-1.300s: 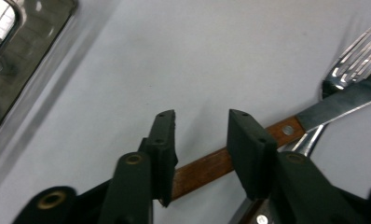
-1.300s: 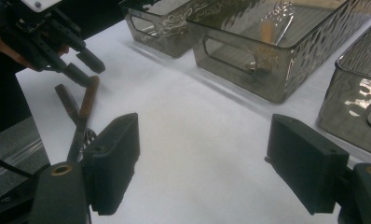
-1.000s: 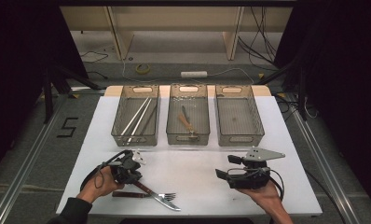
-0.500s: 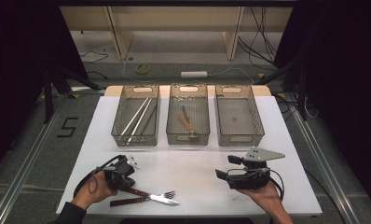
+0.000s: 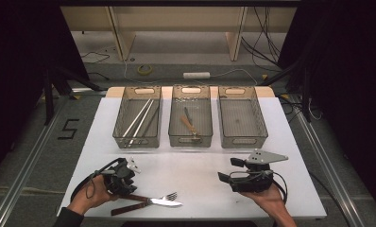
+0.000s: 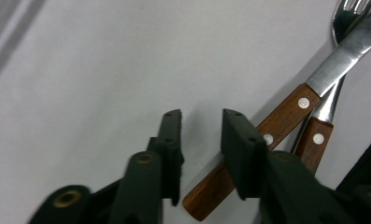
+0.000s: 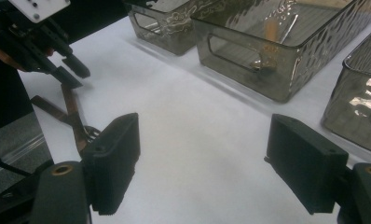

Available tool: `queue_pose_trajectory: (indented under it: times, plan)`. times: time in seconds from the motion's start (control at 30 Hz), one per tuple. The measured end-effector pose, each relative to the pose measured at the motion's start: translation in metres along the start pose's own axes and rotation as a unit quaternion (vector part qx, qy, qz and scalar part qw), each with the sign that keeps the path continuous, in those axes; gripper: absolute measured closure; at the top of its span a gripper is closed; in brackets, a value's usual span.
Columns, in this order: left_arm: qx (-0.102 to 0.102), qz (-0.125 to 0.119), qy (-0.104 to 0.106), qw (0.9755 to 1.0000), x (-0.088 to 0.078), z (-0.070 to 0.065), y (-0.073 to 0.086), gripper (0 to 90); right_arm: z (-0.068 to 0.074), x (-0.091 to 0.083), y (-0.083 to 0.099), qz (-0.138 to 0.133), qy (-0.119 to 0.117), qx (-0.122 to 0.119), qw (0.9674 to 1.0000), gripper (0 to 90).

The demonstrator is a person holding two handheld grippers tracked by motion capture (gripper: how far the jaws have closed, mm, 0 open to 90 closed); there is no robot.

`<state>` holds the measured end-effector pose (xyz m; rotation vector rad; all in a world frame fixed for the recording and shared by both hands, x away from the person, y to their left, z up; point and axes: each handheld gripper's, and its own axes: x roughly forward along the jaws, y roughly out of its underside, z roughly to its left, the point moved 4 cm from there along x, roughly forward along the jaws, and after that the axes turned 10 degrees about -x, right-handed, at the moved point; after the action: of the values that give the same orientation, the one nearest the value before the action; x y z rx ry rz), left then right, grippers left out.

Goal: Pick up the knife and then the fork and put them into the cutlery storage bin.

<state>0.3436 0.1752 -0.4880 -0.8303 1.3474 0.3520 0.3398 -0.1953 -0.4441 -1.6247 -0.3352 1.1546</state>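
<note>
The left gripper (image 6: 200,122), jaws just parting narrowly and empty, is hovering at nine o'clock of the wooden-handled steel knife (image 6: 286,112), needing to straddle its handle; the right gripper (image 7: 202,158) is waiting wide and empty.

Place: lab recording bay where I work.
Worktop: white rectangular table (image 5: 290,142) on aluminium rails.
Fixtures: three smoked clear plastic bins (image 5: 138,118) in a row.
Floor: grey, black taped numeral "5" (image 5: 69,129), loose cables, white power strip (image 5: 196,75).
Surround: black curtains.
</note>
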Motion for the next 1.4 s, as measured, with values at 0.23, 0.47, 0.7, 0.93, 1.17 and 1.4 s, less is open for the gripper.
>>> queue_pose_trajectory:
  times: [0.23, 0.47, 0.7, 0.93, 1.17, 1.4]
  plan:
    - [0.055, 0.018, 0.009, 0.9983, -0.004, -0.007, 0.008, 47.5, 0.000, 0.000, 0.000, 0.001, -0.001, 0.000, 1.0000, 26.4]
    - [0.081, 0.038, 0.017, 0.9959, 0.000, -0.009, 0.012, 42.3, 0.001, 0.001, 0.000, 0.002, -0.005, -0.002, 1.0000, 26.4]
    - [0.120, 0.057, 0.021, 0.9910, 0.005, -0.011, 0.011, 48.7, 0.001, 0.002, 0.000, 0.002, -0.005, -0.001, 1.0000, 26.4]
    - [0.160, 0.066, 0.026, 0.9847, 0.009, -0.016, 0.011, 57.0, 0.000, 0.002, 0.000, 0.003, -0.006, 0.000, 1.0000, 26.6]
    - [0.195, 0.070, 0.034, 0.9778, 0.010, -0.018, 0.010, 64.3, 0.000, 0.002, 0.001, 0.005, -0.007, 0.000, 1.0000, 26.7]
    - [0.218, 0.074, 0.040, 0.9724, 0.010, -0.019, 0.010, 67.5, 0.000, 0.003, 0.001, 0.006, -0.006, 0.000, 1.0000, 26.7]
